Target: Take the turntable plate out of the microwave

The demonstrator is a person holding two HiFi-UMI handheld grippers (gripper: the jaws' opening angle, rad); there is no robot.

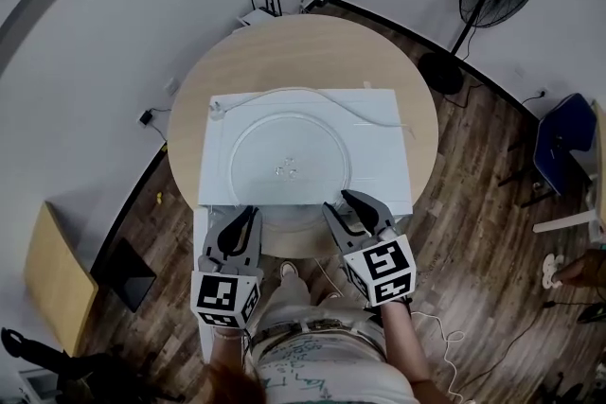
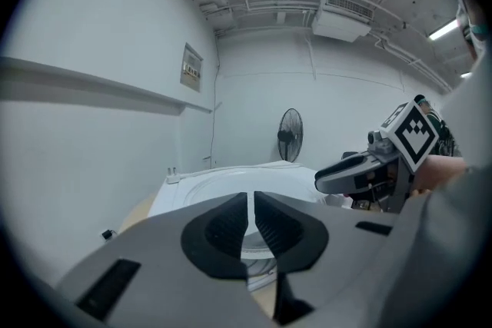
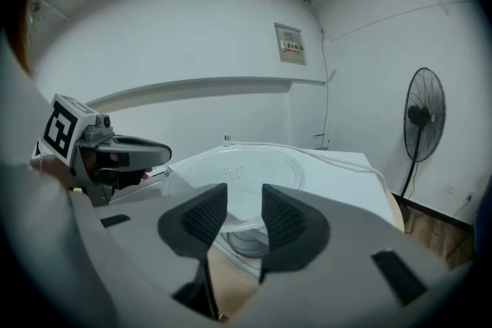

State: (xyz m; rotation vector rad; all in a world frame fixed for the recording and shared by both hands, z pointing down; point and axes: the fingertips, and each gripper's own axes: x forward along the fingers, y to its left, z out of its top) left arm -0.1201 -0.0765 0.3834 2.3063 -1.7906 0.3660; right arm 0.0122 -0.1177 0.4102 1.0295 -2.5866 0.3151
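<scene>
Turntable plate (image 1: 291,161) round, no long axis. Lies flat, face up, centred on top of white microwave (image 1: 379,114). My left gripper (image 1: 253,212): jaws nearly closed, thin slit, nothing between. My right gripper (image 1: 335,200): jaws apart, empty. Both at microwave's near edge. Head view alone shows plate's full circle and round wooden table (image 1: 312,43); gripper views show plate low, foreshortened.

No legible text, no readable labels
</scene>
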